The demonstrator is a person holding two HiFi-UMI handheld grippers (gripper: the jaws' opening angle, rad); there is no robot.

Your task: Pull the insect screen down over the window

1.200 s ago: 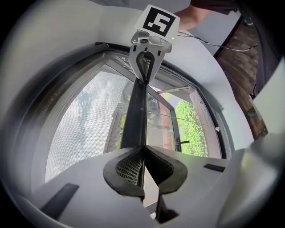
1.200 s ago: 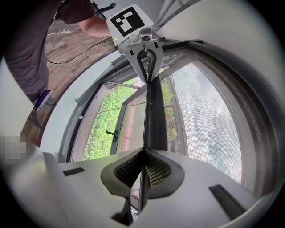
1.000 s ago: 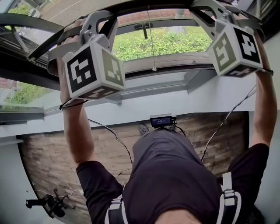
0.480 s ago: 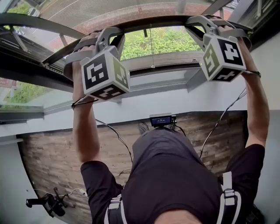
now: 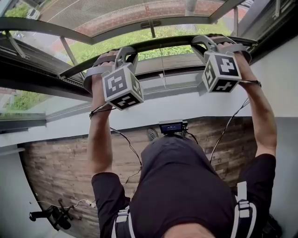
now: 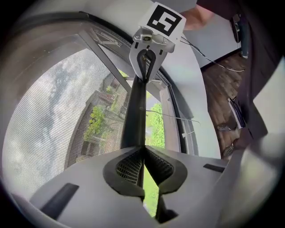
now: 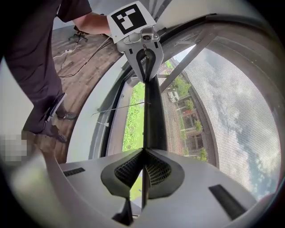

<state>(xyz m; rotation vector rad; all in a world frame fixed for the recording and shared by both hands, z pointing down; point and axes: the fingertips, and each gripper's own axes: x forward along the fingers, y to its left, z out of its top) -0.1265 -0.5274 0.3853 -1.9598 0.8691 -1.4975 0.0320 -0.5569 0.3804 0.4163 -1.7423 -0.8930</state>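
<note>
The insect screen's dark bottom bar (image 5: 160, 42) spans the window, with grey mesh (image 5: 116, 11) stretched above it. My left gripper (image 5: 117, 53) is shut on the bar at its left part, and my right gripper (image 5: 210, 42) is shut on it at the right. In the left gripper view the jaws (image 6: 143, 149) pinch the bar's (image 6: 136, 107) thin edge, and the other gripper (image 6: 147, 49) sits farther along. The right gripper view shows the same: my gripper (image 7: 143, 151) is clamped on the bar (image 7: 153, 111), beside the mesh (image 7: 222, 111). A strip of green shows between bar and sill (image 5: 177, 88).
A thin pull cord (image 5: 161, 60) hangs from the bar's middle. An opened window sash (image 5: 28, 69) stands at the left. Below are a wooden floor (image 5: 56, 162), a small screen device (image 5: 171, 127), trailing cables and a chair base (image 5: 49, 216).
Both grippers have travelled toward the sill with the bar held between them. More mesh shows above the bar and the open gap over the sill has narrowed.
</note>
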